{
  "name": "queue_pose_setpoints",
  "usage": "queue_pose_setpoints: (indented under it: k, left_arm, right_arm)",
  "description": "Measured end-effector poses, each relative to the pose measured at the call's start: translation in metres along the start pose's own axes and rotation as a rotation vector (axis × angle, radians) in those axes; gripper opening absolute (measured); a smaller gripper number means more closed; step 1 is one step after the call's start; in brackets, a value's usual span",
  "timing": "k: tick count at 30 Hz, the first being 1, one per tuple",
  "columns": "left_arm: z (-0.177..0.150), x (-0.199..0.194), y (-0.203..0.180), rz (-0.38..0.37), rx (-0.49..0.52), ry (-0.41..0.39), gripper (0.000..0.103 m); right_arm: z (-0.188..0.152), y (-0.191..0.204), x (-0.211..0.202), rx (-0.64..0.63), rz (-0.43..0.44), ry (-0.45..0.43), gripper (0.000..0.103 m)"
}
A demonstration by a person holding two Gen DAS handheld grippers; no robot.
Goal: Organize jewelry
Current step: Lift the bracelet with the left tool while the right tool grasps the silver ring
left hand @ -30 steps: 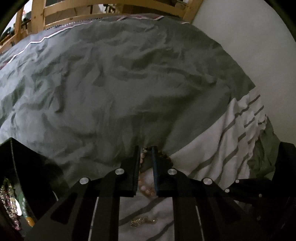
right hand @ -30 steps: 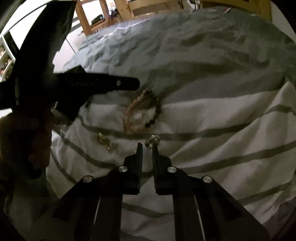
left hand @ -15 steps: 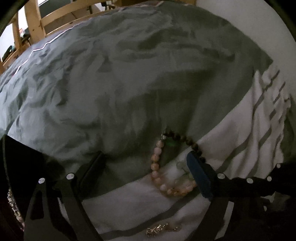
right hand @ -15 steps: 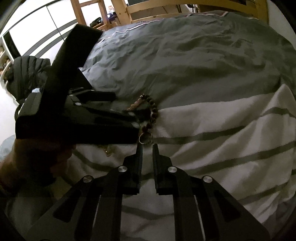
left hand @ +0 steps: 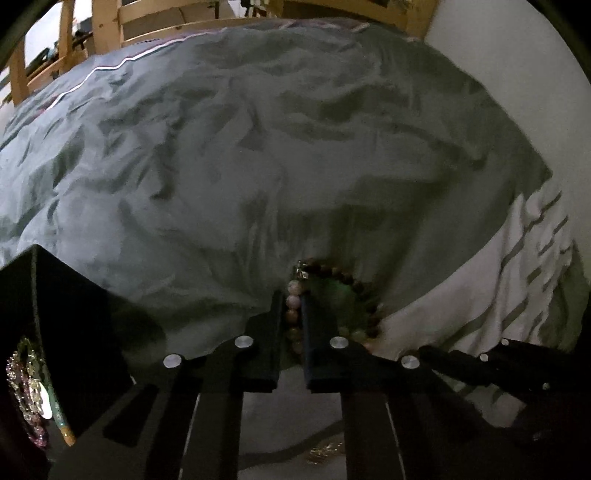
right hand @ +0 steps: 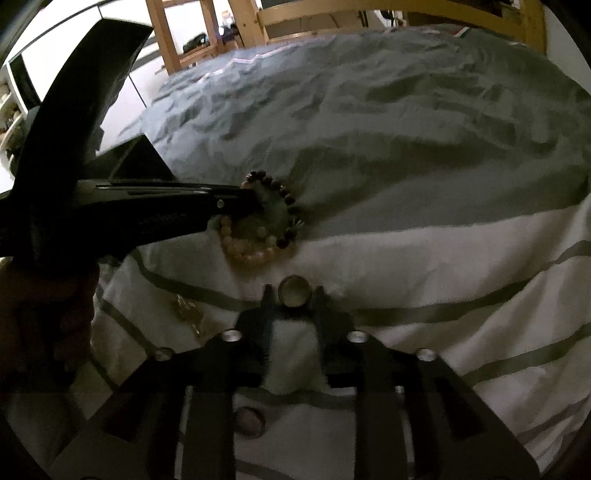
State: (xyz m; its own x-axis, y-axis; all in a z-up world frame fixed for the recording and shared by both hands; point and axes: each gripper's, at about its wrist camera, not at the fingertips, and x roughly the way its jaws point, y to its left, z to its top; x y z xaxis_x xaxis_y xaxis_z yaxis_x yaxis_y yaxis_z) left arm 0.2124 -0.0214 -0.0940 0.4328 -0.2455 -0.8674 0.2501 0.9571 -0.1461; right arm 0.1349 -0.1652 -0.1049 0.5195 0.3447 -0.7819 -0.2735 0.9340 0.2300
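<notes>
A beaded bracelet [left hand: 293, 301], pink beads on one side and dark brown beads [left hand: 364, 291] on the other, lies on the bed cover. My left gripper [left hand: 293, 295] is shut on its pink side. In the right wrist view the bracelet [right hand: 258, 251] lies ahead with the left gripper [right hand: 236, 201] on it. My right gripper [right hand: 293, 291] is open, its fingers on either side of a small ring [right hand: 293, 291] on the white striped cover. A gold piece [right hand: 186, 308] lies to its left, another ring [right hand: 249, 421] below it.
A black jewelry box [left hand: 55, 332] with beaded pieces [left hand: 26, 391] stands at lower left in the left wrist view. The grey duvet [left hand: 258, 166] spreads ahead, with a wooden bed frame [right hand: 266, 18] behind and a white wall [left hand: 498, 74] at right.
My left gripper opened wide over the bracelet, then shut on its pink beads. My right gripper went from shut to open around the small ring.
</notes>
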Motion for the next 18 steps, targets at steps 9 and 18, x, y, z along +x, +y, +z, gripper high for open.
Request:
queue_pose_setpoints:
  k: [9,18]
  left_arm:
    - [0.008,-0.016,-0.005,-0.031,-0.004,-0.056,0.008]
    - [0.013,-0.039,0.001,-0.059,-0.033,-0.115,0.008]
  right_arm:
    - [0.003,0.003,0.019,-0.036,-0.076,0.016,0.045]
    - [0.009,-0.005,0.004,0.01,-0.034,-0.057,0.02]
